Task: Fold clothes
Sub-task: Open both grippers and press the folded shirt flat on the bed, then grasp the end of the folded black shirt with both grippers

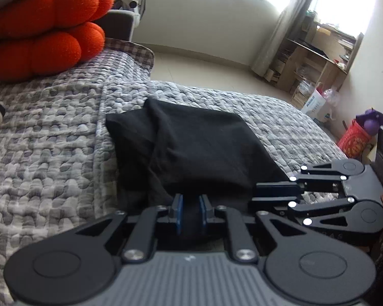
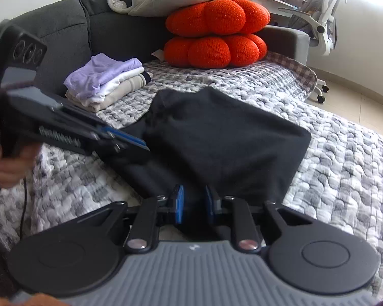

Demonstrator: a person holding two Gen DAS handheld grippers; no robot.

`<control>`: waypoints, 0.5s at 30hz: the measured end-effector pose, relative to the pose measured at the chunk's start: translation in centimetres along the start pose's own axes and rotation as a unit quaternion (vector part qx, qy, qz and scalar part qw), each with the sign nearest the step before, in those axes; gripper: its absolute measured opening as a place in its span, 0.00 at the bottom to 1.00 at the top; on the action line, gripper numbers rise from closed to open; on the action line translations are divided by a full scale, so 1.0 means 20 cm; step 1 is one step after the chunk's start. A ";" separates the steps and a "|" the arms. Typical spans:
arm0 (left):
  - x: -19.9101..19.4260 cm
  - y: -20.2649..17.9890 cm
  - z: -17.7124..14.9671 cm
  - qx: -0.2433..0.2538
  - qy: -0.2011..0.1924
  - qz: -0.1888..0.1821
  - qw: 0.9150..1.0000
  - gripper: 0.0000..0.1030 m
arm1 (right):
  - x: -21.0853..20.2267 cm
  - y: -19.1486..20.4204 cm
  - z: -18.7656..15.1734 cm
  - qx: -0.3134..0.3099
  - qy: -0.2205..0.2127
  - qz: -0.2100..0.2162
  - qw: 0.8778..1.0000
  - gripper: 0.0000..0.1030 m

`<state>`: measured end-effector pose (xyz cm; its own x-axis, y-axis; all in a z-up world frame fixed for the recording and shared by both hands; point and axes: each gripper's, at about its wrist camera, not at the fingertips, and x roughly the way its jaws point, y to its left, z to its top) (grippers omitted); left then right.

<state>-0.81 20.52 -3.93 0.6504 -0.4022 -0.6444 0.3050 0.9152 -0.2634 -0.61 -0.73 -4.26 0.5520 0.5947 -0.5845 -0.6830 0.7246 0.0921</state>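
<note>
A black garment (image 1: 191, 142) lies partly folded on the grey quilted bedspread (image 1: 51, 158), its near edge lifted. In the left wrist view, my left gripper (image 1: 191, 210) is shut on that near edge, with black cloth bunched between its blue pads. My right gripper (image 1: 254, 193) pinches the same edge just to the right. In the right wrist view, the right gripper (image 2: 194, 205) is shut on a fold of the black garment (image 2: 224, 132). A hand holds the left gripper (image 2: 143, 150), which comes in from the left onto the cloth's left edge.
A stack of folded clothes (image 2: 107, 81), lilac on top, sits on the bedspread (image 2: 344, 168) by the grey sofa back (image 2: 63, 25). Two orange pumpkin cushions (image 2: 217, 33) are piled behind. An office chair (image 2: 321, 33) and a wooden shelf (image 1: 311, 58) stand on the floor beyond.
</note>
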 end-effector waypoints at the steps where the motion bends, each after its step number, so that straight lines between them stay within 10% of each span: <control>1: -0.01 0.02 -0.01 -0.007 0.000 0.003 1.000 0.14 | -0.01 -0.02 -0.01 0.005 0.000 0.005 1.000 0.22; 15: -0.17 0.16 0.03 -0.082 -0.062 0.008 0.995 0.20 | -0.19 -0.14 -0.01 0.065 -0.019 0.027 0.997 0.25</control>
<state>-1.59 24.76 -2.09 0.7383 -0.3787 -0.5581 0.1829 0.9089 -0.3748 -0.85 -5.11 -2.48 0.5355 0.6452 -0.5450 -0.6460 0.7285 0.2278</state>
